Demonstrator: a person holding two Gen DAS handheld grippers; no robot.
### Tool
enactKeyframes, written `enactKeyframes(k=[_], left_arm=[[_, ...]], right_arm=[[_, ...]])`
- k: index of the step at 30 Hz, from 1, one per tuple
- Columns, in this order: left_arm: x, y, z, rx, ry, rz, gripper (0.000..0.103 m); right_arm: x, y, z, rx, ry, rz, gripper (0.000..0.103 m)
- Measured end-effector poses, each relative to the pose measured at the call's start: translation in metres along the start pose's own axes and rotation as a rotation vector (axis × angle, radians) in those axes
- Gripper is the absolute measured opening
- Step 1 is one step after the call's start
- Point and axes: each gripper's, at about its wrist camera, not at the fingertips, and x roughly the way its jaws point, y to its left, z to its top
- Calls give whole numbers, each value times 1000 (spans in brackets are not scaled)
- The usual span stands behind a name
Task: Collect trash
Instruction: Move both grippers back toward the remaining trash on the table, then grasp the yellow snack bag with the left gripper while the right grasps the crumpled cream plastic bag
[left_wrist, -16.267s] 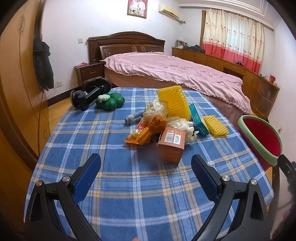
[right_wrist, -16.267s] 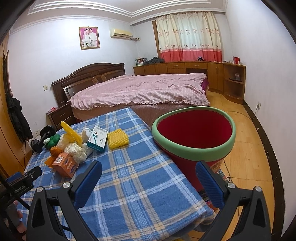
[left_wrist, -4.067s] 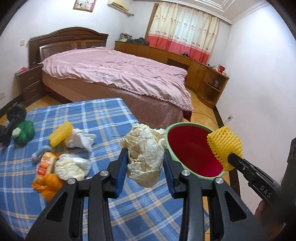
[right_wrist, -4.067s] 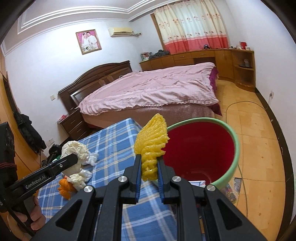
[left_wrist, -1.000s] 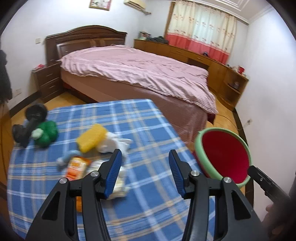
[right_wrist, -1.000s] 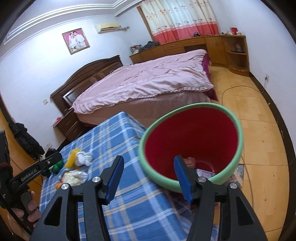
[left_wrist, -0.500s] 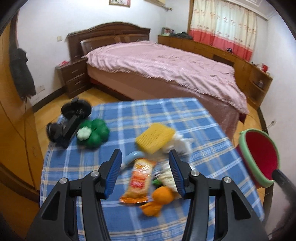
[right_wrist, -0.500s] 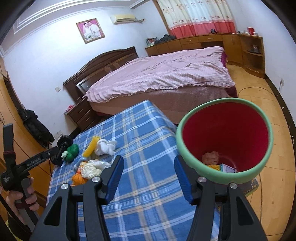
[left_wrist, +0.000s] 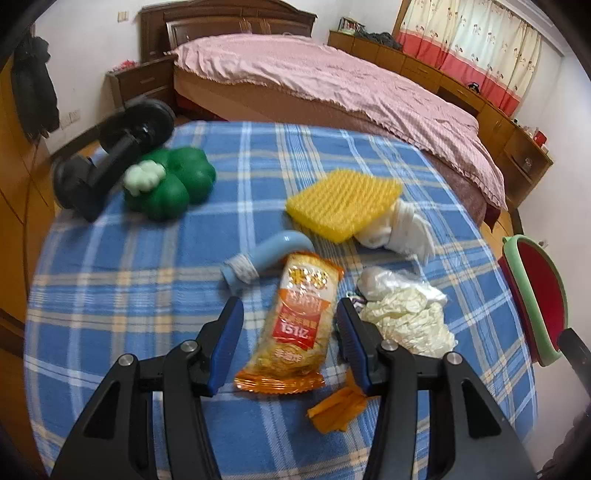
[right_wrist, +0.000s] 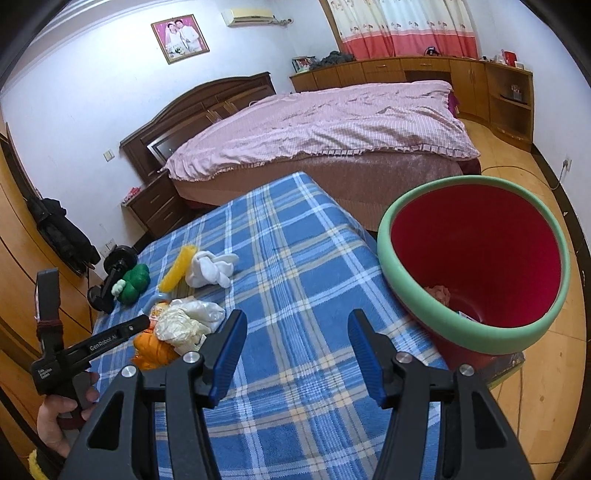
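Jaws of my left gripper stand apart over the blue plaid tabletop, with an orange snack packet lying between the blue pads; I cannot see either pad pressing on it. Just right of the right pad sits a crumpled cream plastic bag, and below that pad a scrap of orange wrapper. Beyond the packet's far end lies a pale blue curved tube, then a yellow foam net resting partly on a bunch of white cloth. Farther left I see a green toy pepper touching a black dumbbell.

My right gripper is also open and empty, held above a bare stretch of the tabletop. To its right, beside the tabletop's edge, stands the red bin with a green rim, and some scraps show at its bottom. To the left in this view the trash pile lies well apart from the bin, with the left gripper reaching over it from a hand at the lower left. A bed with a pink cover fills the background.
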Motion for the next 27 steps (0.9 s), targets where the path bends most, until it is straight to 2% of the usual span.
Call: enactKeyframes(k=[8,18,22,23,25,27], left_arm=[[17,5,-3,-16,21,-15,55],[13,13,-12,-18,19,-48,56],[14,9,-14,40,2,-12,56],[14,8,-13,48,-3,-8,56],[15,6,-12,64,-13,-25,46],[14,4,-13,75,-23,-23,45]], right_arm=[[12,5,-3,-3,28,-11,60],[23,20,-7,-27,54,-10,60],[26,25,-6,-31,55,-15,60],[27,26,-6,-33,57,-17,60],[28,30,-7,-37,60,-19,60],[29,33,-7,-45,62,-23,60]])
